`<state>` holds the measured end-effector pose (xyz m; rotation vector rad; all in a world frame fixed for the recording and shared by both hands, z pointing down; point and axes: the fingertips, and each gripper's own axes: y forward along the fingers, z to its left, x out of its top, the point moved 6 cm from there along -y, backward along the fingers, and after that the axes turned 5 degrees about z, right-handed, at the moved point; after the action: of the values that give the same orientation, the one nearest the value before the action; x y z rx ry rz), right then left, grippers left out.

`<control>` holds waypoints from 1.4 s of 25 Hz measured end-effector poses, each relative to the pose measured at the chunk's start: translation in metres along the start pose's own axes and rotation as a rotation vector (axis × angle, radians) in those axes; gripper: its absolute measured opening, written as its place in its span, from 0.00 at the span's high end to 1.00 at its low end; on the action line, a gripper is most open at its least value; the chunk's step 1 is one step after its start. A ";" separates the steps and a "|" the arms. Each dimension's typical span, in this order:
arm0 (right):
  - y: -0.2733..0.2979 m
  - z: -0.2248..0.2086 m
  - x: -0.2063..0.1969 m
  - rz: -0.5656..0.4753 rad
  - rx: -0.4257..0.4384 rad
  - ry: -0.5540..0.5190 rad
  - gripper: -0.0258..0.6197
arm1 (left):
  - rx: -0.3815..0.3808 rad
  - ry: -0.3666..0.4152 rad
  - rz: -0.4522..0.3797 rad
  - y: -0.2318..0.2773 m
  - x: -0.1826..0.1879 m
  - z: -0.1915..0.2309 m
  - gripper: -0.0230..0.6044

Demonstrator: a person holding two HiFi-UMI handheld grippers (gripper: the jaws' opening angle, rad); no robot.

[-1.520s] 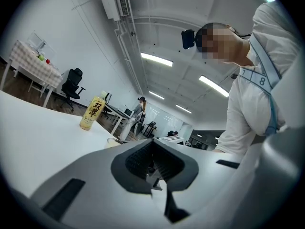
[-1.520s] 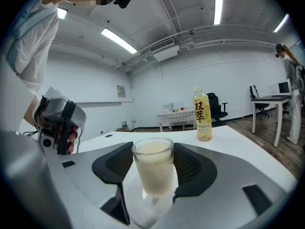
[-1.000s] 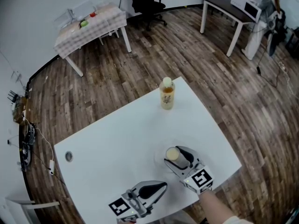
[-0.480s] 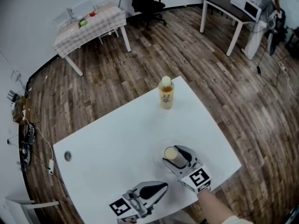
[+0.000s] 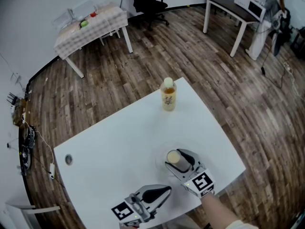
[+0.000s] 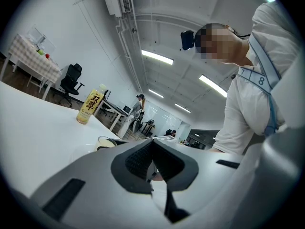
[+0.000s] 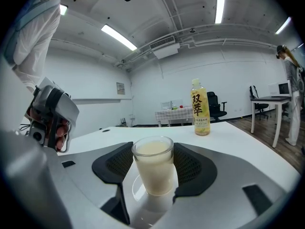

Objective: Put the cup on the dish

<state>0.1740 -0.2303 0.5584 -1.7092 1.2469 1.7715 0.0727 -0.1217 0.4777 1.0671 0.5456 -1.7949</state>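
A clear cup (image 5: pixel 174 157) full of pale milky liquid stands upright between the jaws of my right gripper (image 5: pixel 177 159), near the table's front right. In the right gripper view both dark pads (image 7: pixel 119 163) press the sides of the cup (image 7: pixel 153 168), and a clear glass dish (image 7: pixel 137 191) lies right under its base. I cannot tell whether the cup rests on the dish or hangs just above it. The dish's rim (image 5: pixel 158 159) shows faintly round the cup. My left gripper (image 5: pixel 164 191) lies at the front edge, shut and holding nothing; its pads (image 6: pixel 143 157) meet.
A bottle of yellow tea (image 5: pixel 168 95) stands at the far edge of the white table (image 5: pixel 109 142). A small round grommet (image 5: pixel 68 160) sits at the table's left. Wooden floor, other tables and an office chair (image 5: pixel 147 1) lie beyond.
Hardly anything differs: the right gripper and the cup have shifted a touch to the left. The left gripper has stayed where it was.
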 end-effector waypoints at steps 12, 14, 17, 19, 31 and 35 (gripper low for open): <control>0.000 0.001 0.000 0.003 -0.008 -0.029 0.52 | 0.007 0.007 -0.026 -0.002 0.005 0.000 0.96; 0.000 0.003 0.001 0.001 -0.006 -0.038 0.52 | 0.004 0.007 -0.043 -0.004 0.006 -0.001 0.96; 0.000 0.004 0.003 -0.005 0.005 -0.046 0.52 | 0.004 0.008 -0.053 -0.003 0.005 -0.003 0.96; 0.001 0.004 0.004 -0.004 0.007 -0.057 0.52 | 0.008 0.010 -0.040 -0.002 0.003 -0.003 0.96; -0.003 0.003 0.008 -0.004 -0.001 -0.074 0.52 | 0.008 0.008 -0.013 -0.003 0.002 -0.003 0.96; -0.008 0.005 0.011 -0.005 -0.002 -0.080 0.52 | 0.005 0.009 -0.008 -0.005 0.002 -0.005 0.96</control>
<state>0.1753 -0.2252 0.5449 -1.6238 1.2061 1.8201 0.0705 -0.1169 0.4730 1.0785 0.5518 -1.8000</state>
